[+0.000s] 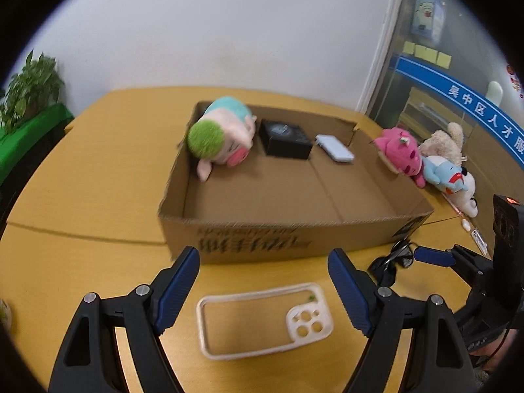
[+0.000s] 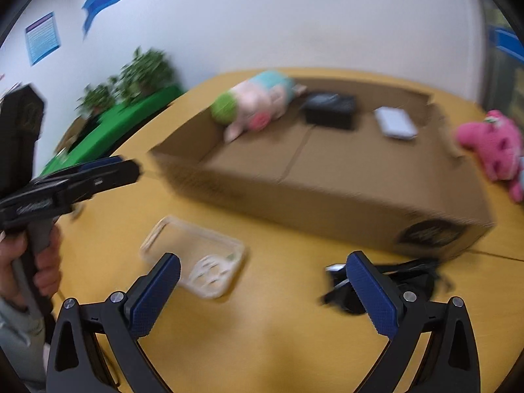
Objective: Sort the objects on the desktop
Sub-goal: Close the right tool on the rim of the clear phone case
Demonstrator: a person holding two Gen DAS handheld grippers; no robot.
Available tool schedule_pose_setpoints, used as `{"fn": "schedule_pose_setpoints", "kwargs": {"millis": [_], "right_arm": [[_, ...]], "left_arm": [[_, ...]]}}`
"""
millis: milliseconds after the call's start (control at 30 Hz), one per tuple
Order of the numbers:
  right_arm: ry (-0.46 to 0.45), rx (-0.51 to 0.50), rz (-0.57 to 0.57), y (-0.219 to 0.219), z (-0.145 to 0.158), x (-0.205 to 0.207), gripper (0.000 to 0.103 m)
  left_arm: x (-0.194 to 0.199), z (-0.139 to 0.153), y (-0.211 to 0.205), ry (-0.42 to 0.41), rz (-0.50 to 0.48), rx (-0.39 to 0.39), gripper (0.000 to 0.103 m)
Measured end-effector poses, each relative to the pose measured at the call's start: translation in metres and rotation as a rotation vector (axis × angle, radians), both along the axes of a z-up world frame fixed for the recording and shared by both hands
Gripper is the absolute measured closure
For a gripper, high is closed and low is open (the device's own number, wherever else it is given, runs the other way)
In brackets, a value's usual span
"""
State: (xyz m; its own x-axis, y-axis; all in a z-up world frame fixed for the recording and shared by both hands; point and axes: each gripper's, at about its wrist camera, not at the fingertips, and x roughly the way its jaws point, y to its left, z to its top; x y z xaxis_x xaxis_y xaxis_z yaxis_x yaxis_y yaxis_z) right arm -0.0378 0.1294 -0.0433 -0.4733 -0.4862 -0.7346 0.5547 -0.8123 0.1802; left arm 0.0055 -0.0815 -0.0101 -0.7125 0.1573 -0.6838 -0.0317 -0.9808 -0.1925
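A clear phone case (image 1: 262,322) lies on the yellow table (image 1: 98,170), below and between the open fingers of my left gripper (image 1: 265,265). It also shows in the right wrist view (image 2: 193,258). My right gripper (image 2: 262,265) is open and empty above the table, with a black key bunch (image 2: 393,281) by its right finger. The keys also show in the left wrist view (image 1: 391,260), by the right gripper (image 1: 435,257). A cardboard box (image 1: 281,239) holds a pig plush (image 1: 222,134), a black box (image 1: 285,139) and a white power bank (image 1: 334,147).
A pink plush (image 1: 401,149), a blue plush (image 1: 442,172) and a beige plush (image 1: 447,142) lie to the right of the box. Small white items (image 1: 473,231) lie near them. Potted plants (image 1: 29,88) stand on a green stand at the left.
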Motion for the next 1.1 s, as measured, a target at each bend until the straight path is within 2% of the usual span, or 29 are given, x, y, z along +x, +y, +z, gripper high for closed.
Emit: {"fn": "schedule_pose_setpoints", "kwargs": {"millis": [133, 200, 367, 500, 633, 700, 767, 833, 867, 900, 1100], "right_arm": [[-0.034, 0.005, 0.094, -0.030, -0.013, 0.009, 0.003], [-0.060, 0.000, 0.112, -0.041, -0.021, 0.010, 0.008], [-0.096, 0.004, 0.127, -0.058, -0.037, 0.010, 0.012], [-0.110, 0.021, 0.120, -0.064, -0.048, 0.007, 0.017], [-0.116, 0.027, 0.104, -0.065, -0.055, 0.002, 0.021], [-0.113, 0.042, 0.090, -0.066, -0.059, 0.000, 0.027], [-0.122, 0.043, 0.075, -0.063, -0.063, -0.003, 0.036], [-0.140, 0.046, 0.066, -0.062, -0.069, -0.006, 0.046], [-0.143, 0.058, 0.071, -0.063, -0.072, -0.006, 0.058], [-0.141, 0.073, 0.073, -0.064, -0.076, -0.006, 0.063], [-0.129, 0.085, 0.068, -0.059, -0.076, 0.000, 0.072]], "left_arm": [[0.002, -0.021, -0.017, -0.070, 0.026, 0.014, 0.023], [0.004, -0.031, -0.022, -0.095, 0.026, 0.017, 0.023], [0.009, -0.052, -0.031, -0.144, 0.023, 0.042, 0.024], [0.009, -0.068, -0.032, -0.193, 0.031, 0.017, 0.024], [0.007, -0.074, -0.032, -0.204, 0.027, 0.006, 0.027], [0.004, -0.077, -0.031, -0.215, 0.026, -0.002, 0.032], [0.003, -0.082, -0.032, -0.239, 0.025, 0.016, 0.051], [0.002, -0.089, -0.033, -0.265, 0.021, 0.048, 0.061], [0.001, -0.094, -0.034, -0.286, 0.025, 0.064, 0.069], [0.002, -0.094, -0.034, -0.279, 0.033, 0.065, 0.070], [0.008, -0.094, -0.038, -0.272, 0.068, 0.041, 0.088]]}}
